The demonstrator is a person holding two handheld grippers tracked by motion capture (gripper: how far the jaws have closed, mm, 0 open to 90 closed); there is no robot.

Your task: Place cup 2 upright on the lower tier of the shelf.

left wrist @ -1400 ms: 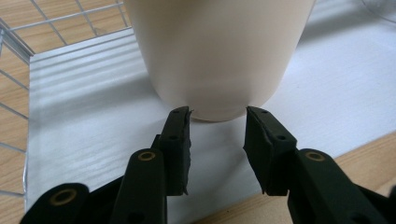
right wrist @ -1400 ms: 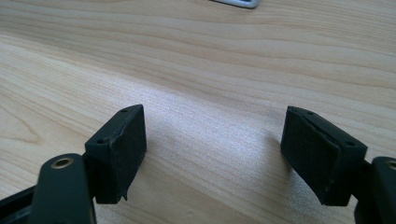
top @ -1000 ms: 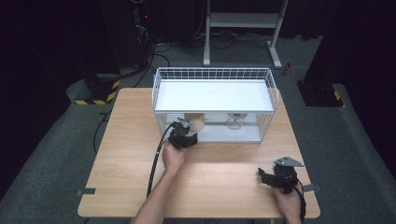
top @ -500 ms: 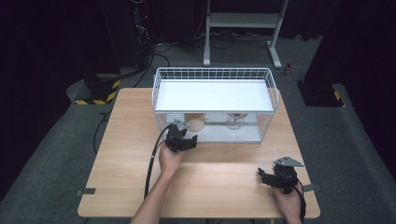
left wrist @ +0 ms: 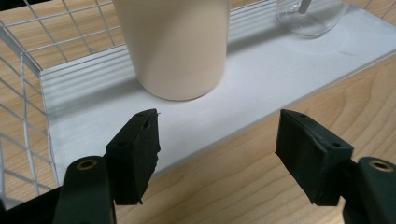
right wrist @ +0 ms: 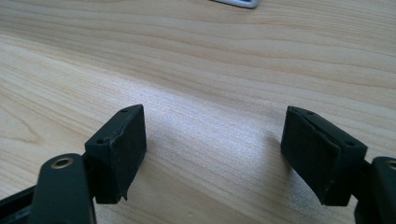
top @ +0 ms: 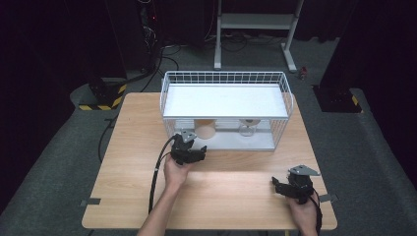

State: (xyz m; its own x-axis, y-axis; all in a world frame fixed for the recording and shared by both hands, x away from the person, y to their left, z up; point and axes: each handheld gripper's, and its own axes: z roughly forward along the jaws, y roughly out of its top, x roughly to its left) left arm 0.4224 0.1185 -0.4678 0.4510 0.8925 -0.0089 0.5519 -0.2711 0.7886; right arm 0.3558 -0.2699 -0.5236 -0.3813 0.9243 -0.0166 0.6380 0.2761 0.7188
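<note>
A beige cup (top: 205, 130) (left wrist: 175, 46) stands upright on the white bottom tray (left wrist: 280, 79) of a wire rack (top: 223, 78). Beside it on the same tray is a clear glass (top: 247, 127) (left wrist: 310, 16). My left gripper (top: 195, 148) (left wrist: 217, 144) sits just in front of the tray's edge, a short way from the cup. Its jaws have just been opening and hold nothing. My right gripper (top: 278, 186) (right wrist: 215, 154) rests low over the bare wood at the table's near right, open and holding nothing.
The rack has a white top shelf (top: 225, 100) and wire sides, open toward me. The wooden table (top: 133, 147) has free room to the left of the rack and across the front. A black cable (top: 156, 172) trails from the left gripper.
My left gripper has drawn back a little from the cup toward the table's near side. The cup stays on the tray. The right gripper has not moved.
</note>
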